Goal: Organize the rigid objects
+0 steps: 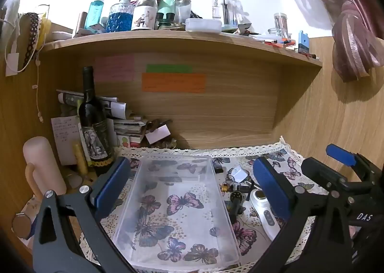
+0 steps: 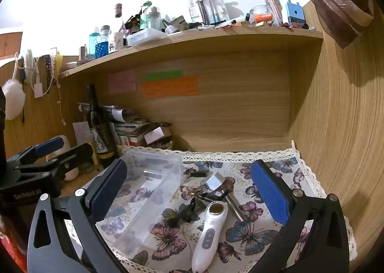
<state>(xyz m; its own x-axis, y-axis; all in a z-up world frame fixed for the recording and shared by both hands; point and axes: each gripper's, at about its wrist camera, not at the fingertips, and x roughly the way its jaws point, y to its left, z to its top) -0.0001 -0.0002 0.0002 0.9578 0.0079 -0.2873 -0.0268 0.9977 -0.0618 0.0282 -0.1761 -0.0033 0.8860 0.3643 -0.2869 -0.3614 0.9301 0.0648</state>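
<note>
A clear plastic bin (image 1: 144, 210) lies on the butterfly cloth (image 1: 242, 232), seemingly holding nothing; it also shows in the right wrist view (image 2: 168, 165). My left gripper (image 1: 192, 189) is open, its blue pads either side of the bin. Right of the bin lie a white handheld device (image 2: 208, 232), a metal cylinder tool (image 2: 234, 203), a black brush-like piece (image 2: 187, 213) and a small black tube (image 2: 198, 174). My right gripper (image 2: 189, 198) is open and empty, hovering over these items. The white device also shows in the left wrist view (image 1: 264, 213).
A dark wine bottle (image 1: 92, 124), a pink bottle (image 1: 43, 167) and stacked papers (image 1: 124, 124) crowd the left corner. A wooden shelf (image 1: 182, 40) overhead carries many bottles and jars. Wood panels (image 2: 336, 141) close the back and right.
</note>
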